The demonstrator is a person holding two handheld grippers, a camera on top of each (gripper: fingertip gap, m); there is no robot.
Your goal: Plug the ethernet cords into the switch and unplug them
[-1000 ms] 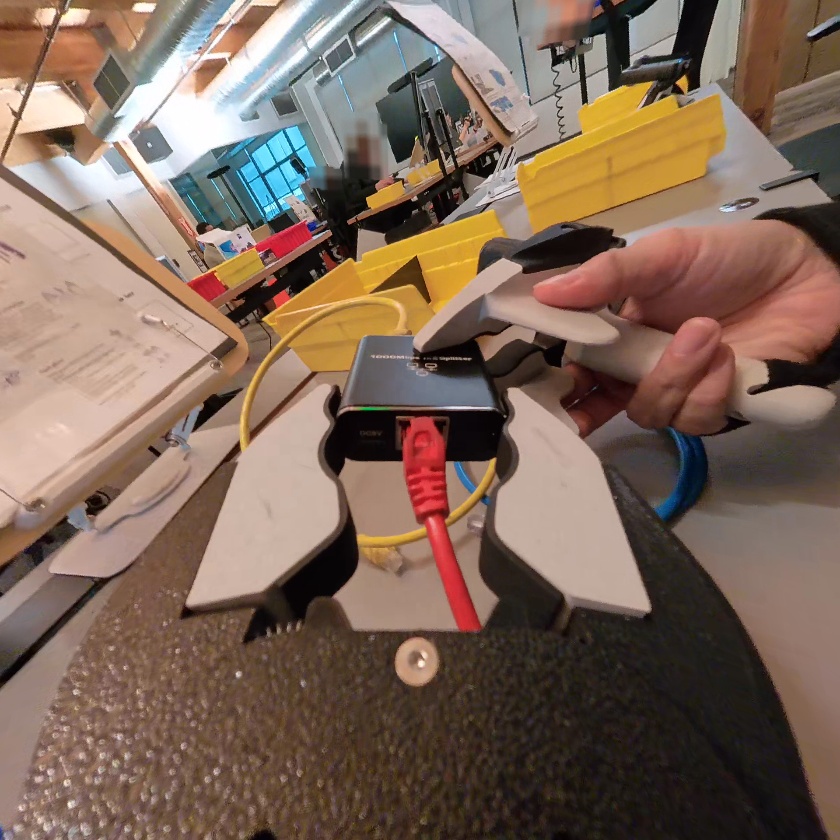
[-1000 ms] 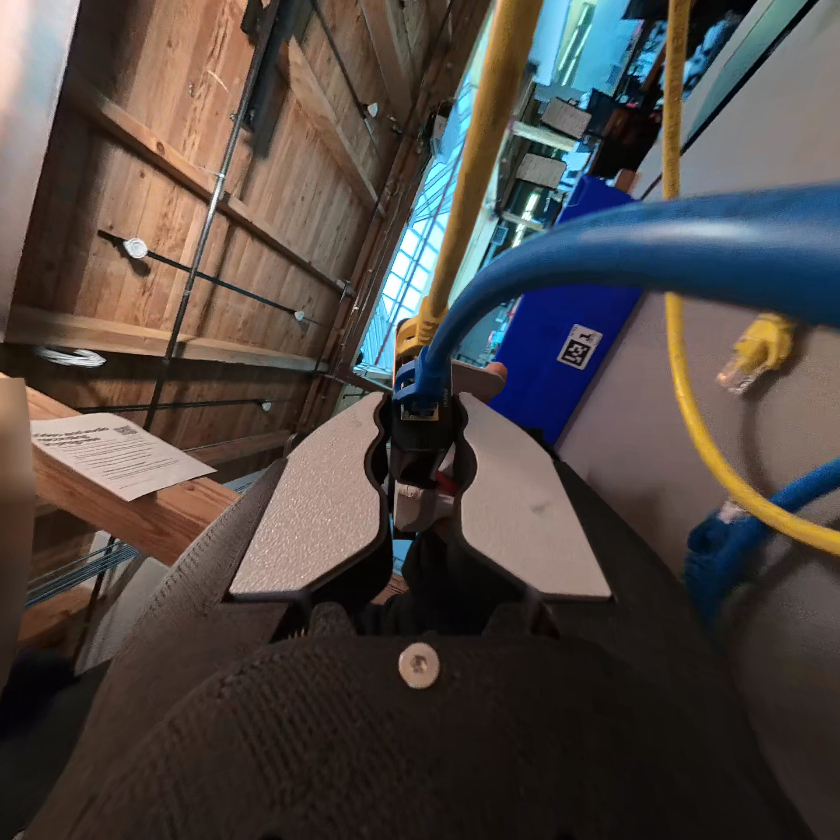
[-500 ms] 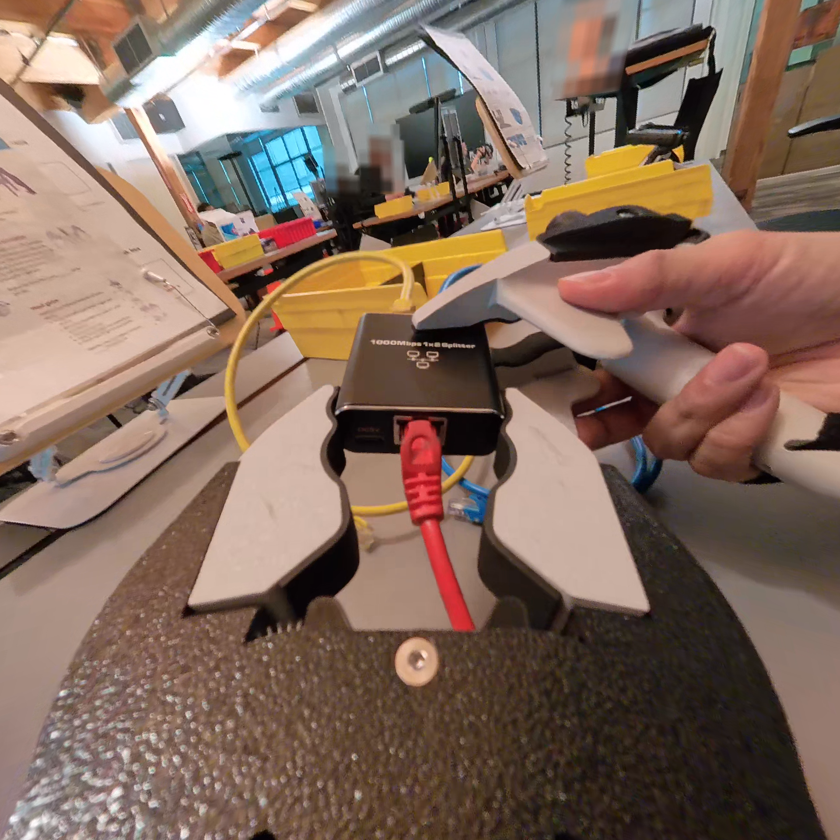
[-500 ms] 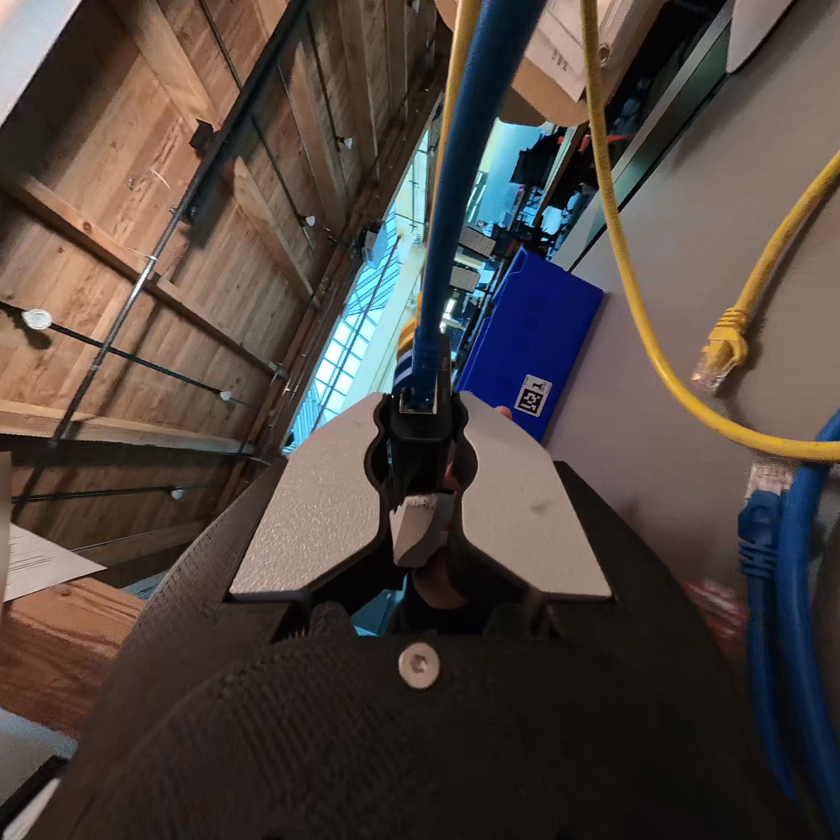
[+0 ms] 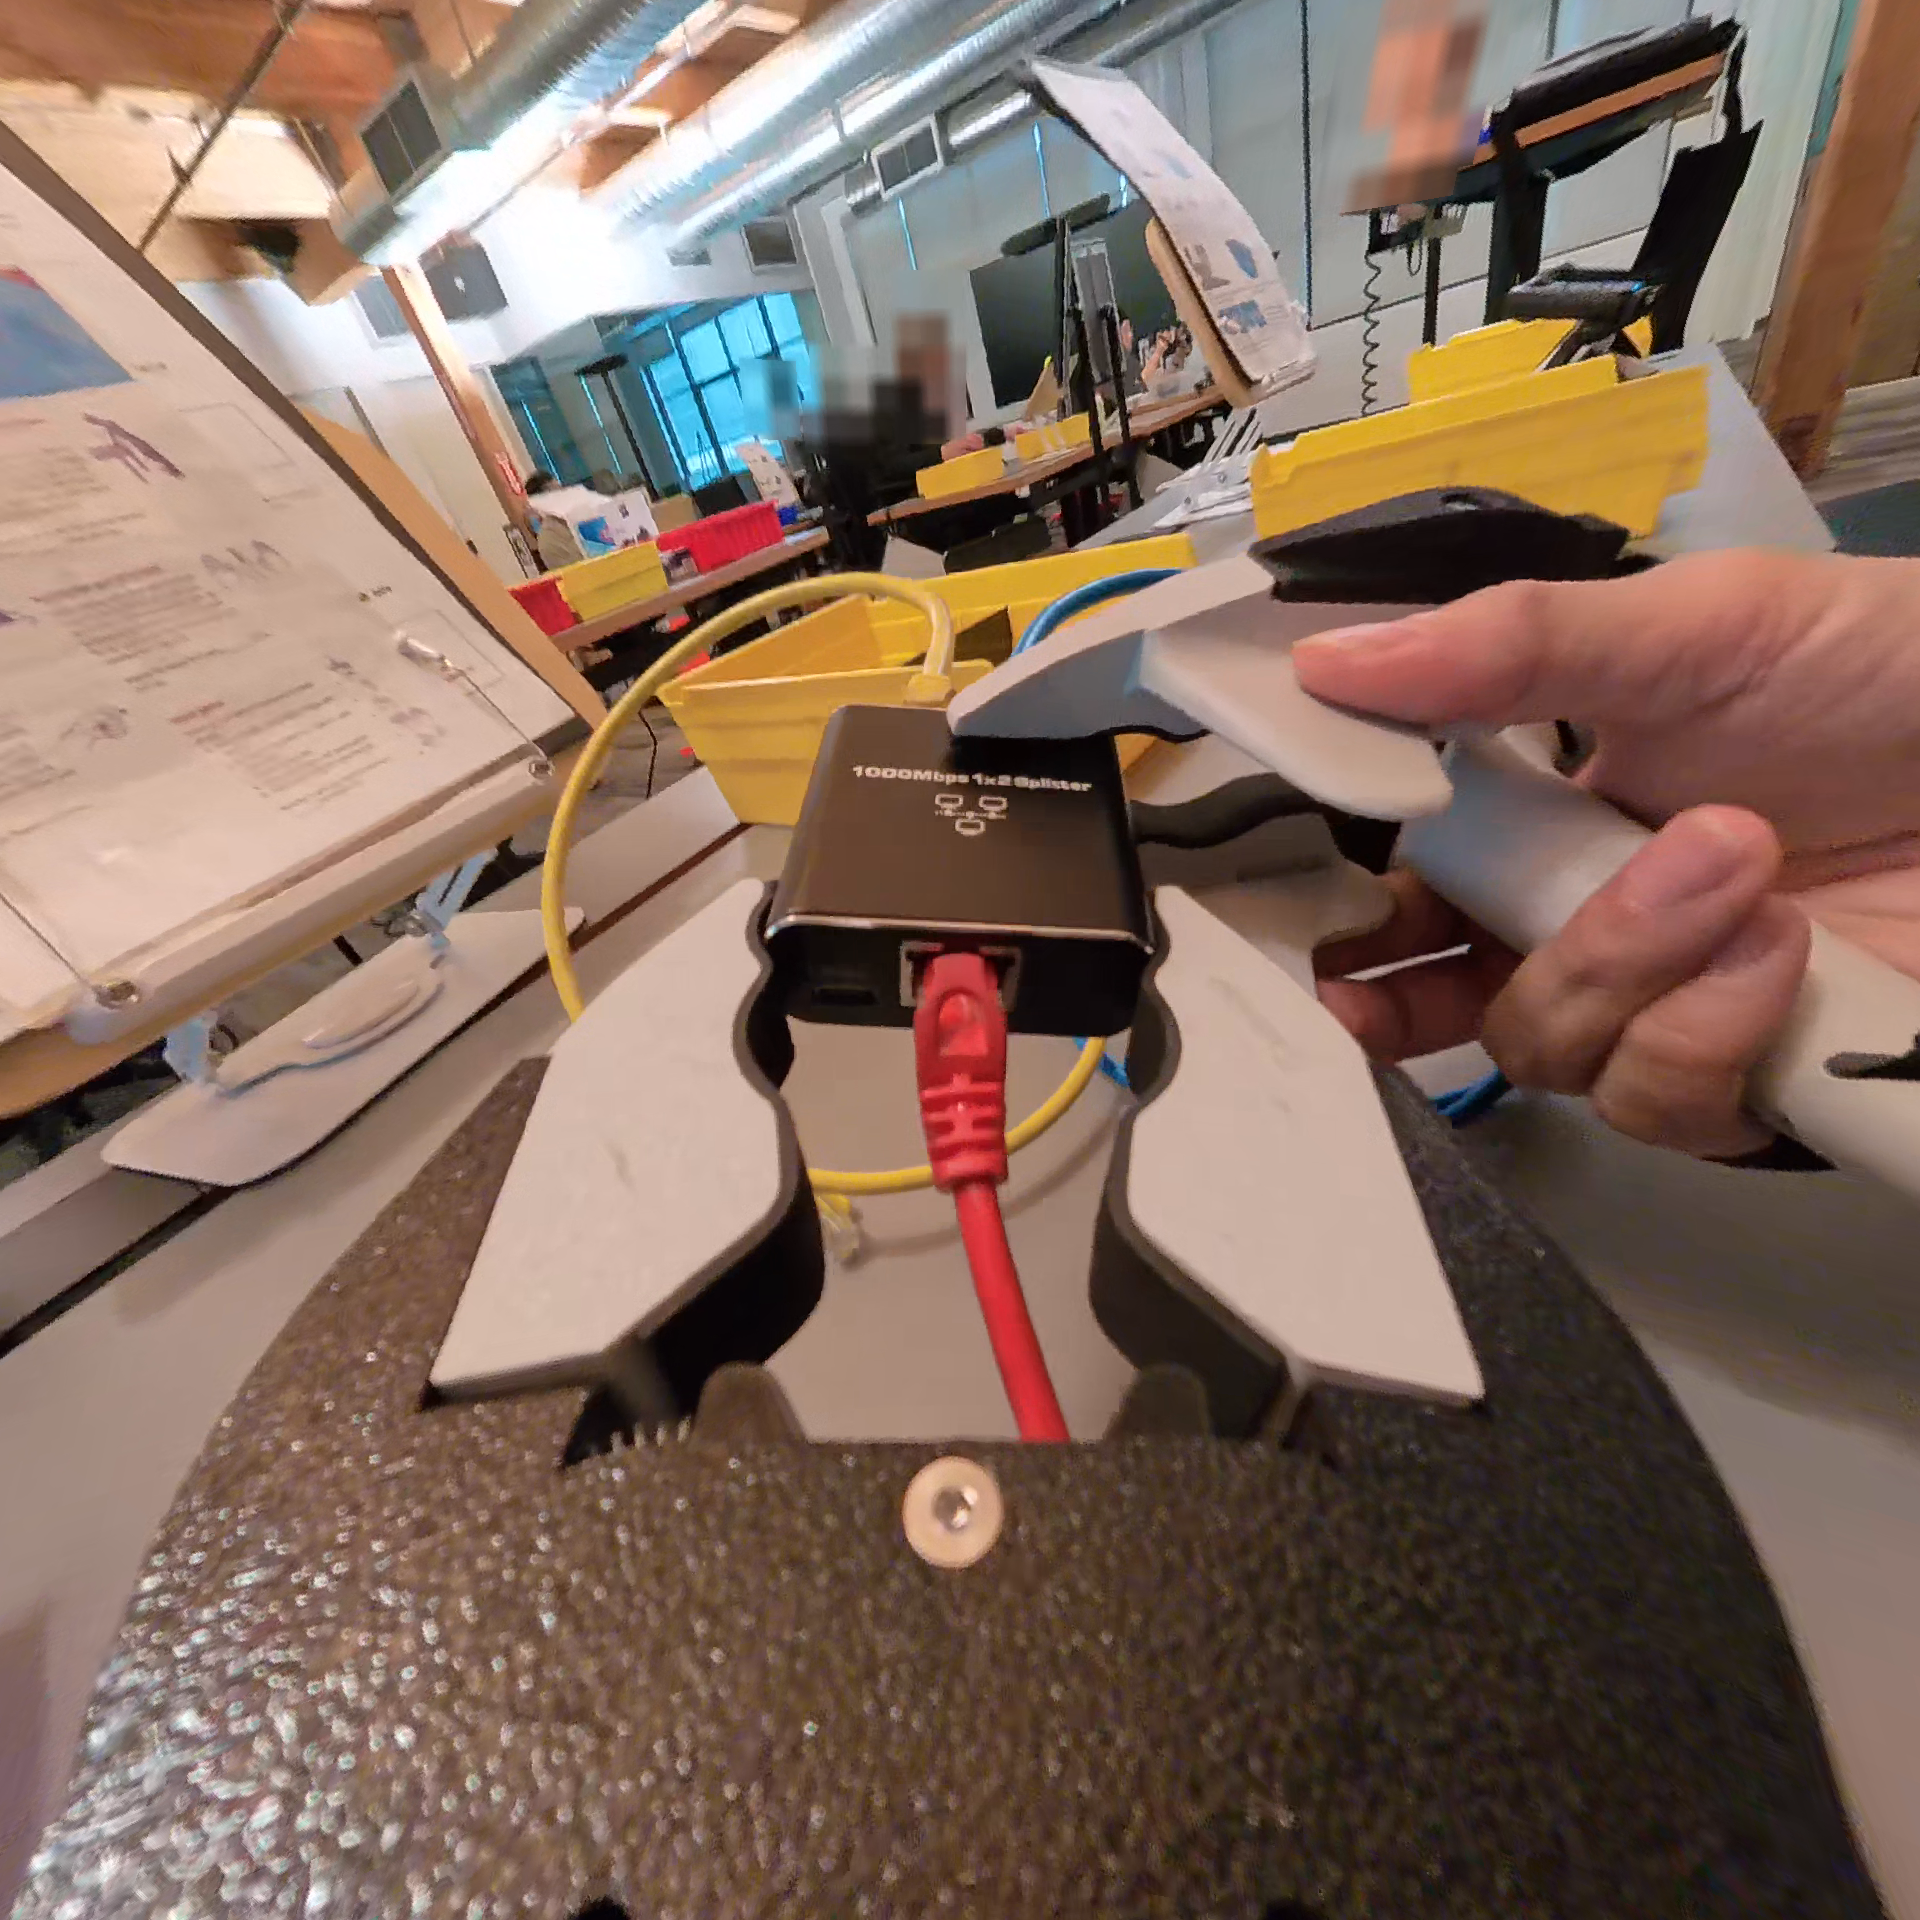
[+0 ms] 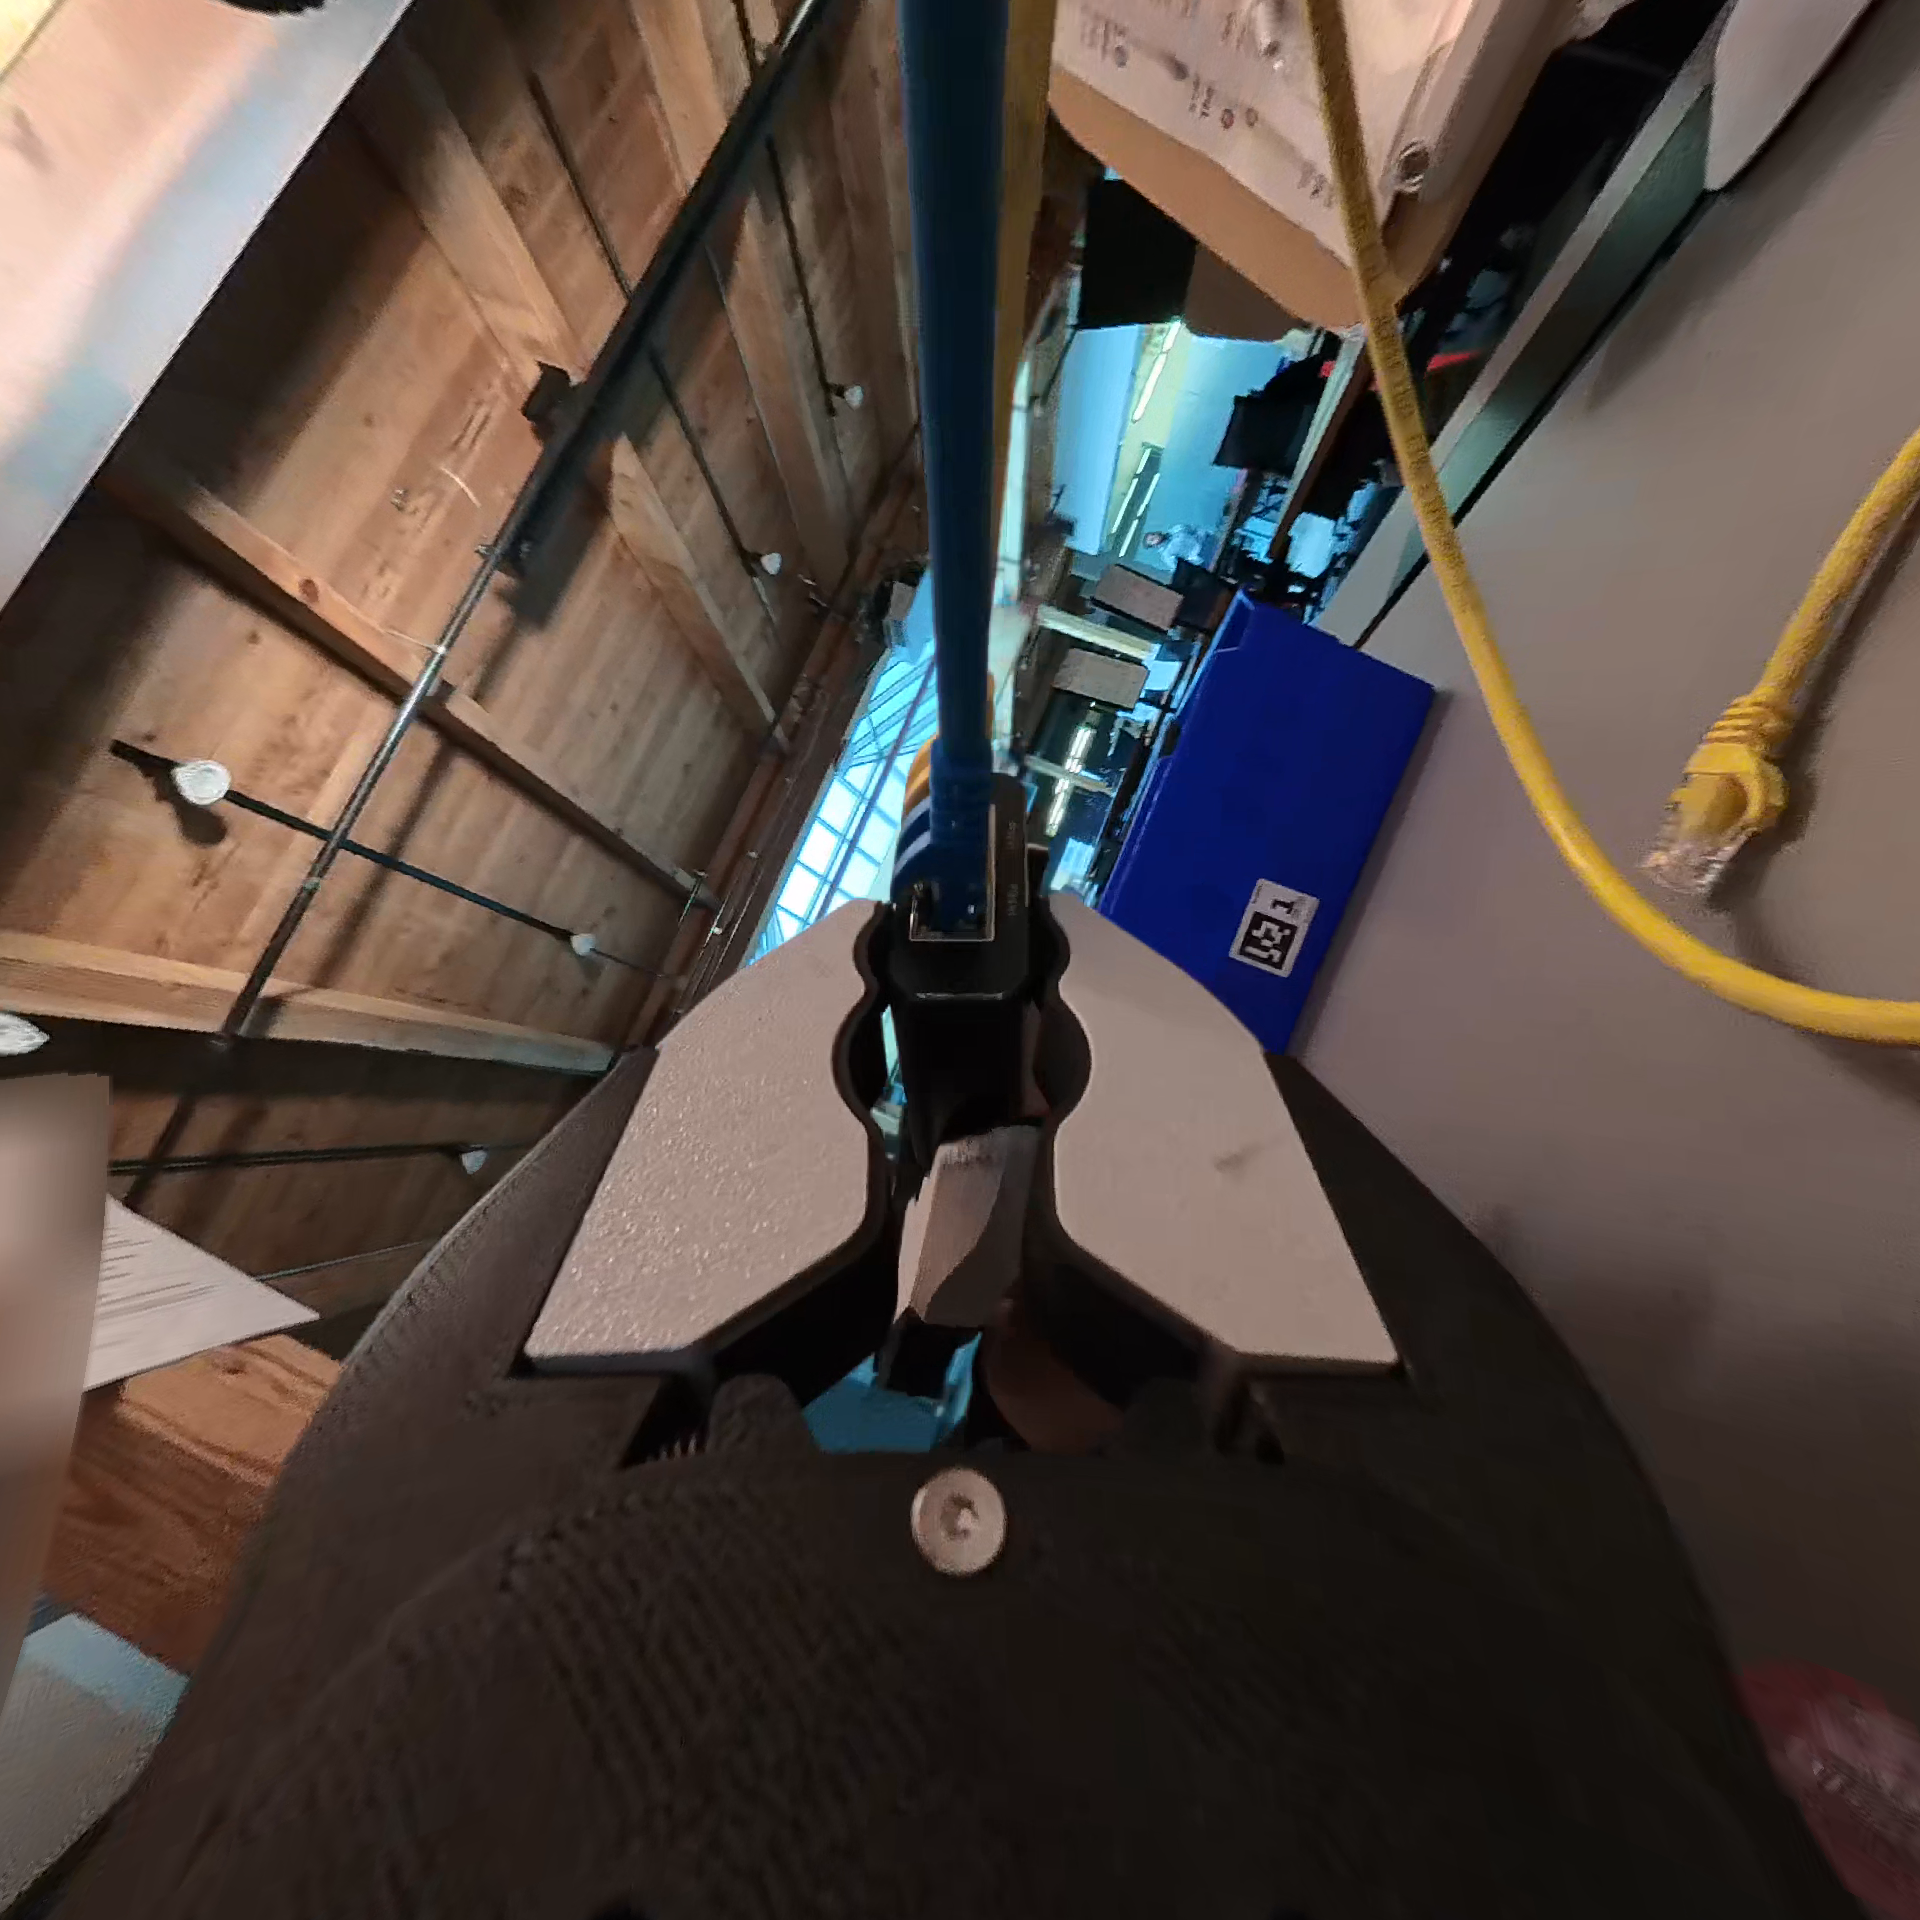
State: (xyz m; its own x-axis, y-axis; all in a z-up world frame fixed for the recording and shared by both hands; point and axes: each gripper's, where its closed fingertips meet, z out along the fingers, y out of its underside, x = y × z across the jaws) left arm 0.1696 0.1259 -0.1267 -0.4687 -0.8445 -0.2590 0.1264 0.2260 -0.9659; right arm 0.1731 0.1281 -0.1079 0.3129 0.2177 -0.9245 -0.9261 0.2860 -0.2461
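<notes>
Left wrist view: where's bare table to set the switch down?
Bare grey table on the left, between the left gripper and the document stand's base. Another bare stretch lower right, under the hand. Crowded beneath the switch: yellow cord loop, red cord, blue cord.

1. The red cord runs under the left gripper's body, its far end hidden.
2. The switch's rear ports are hidden behind it.
3. The blue cord leaves the top edge.
4. A reddish patch is blurred, possibly a cord.
</notes>
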